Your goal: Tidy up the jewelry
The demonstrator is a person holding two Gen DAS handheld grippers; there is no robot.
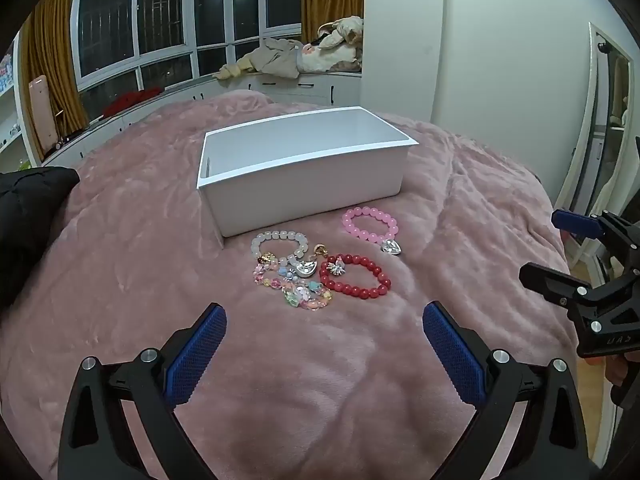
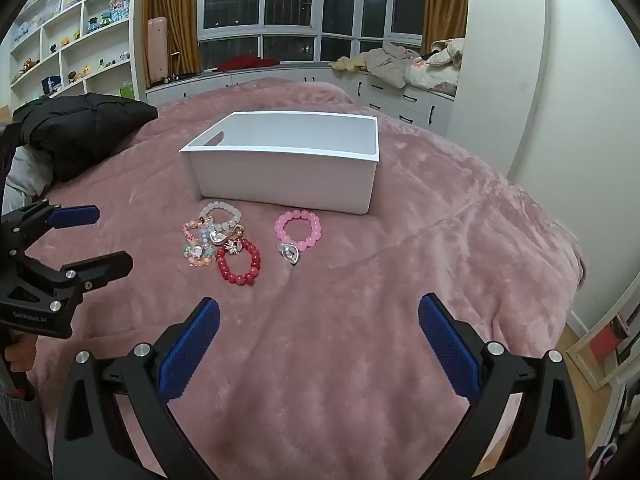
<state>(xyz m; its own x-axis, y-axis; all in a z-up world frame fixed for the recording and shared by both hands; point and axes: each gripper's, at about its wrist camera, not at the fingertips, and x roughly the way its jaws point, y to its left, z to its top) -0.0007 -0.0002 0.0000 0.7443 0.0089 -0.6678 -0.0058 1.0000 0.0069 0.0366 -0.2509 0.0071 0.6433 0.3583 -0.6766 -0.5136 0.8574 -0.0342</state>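
A pink plush bedspread [image 1: 120,280] fills both views, and nothing on it has been lifted yet, so the task looks to be at its very start: the approach before a first pick.

Beyond both sets of jaws stands the open white storage box [image 1: 304,184], which appears empty from the little of its inside that shows. It is the likely destination.

Between the box and the jaws lie 4 bracelets. The red bead bracelet [image 1: 354,276] sits just ahead of the left gripper [image 1: 324,356], slightly toward its right jaw. The pink bead bracelet [image 2: 298,230], with a silver heart charm [image 2: 292,255], lies apart from the rest, ahead of the right gripper [image 2: 318,352] and a little toward its left jaw. The white bead bracelet [image 1: 280,246] and the multicolour charm bracelet [image 1: 296,292] are tangled together with small charms.

Both grippers hover above the bedspread with jaws spread wide and nothing between them.

The next move probably calls for lowering 1 gripper over an isolated bracelet, the pink one being easiest, and closing across its beads without snagging the plush.
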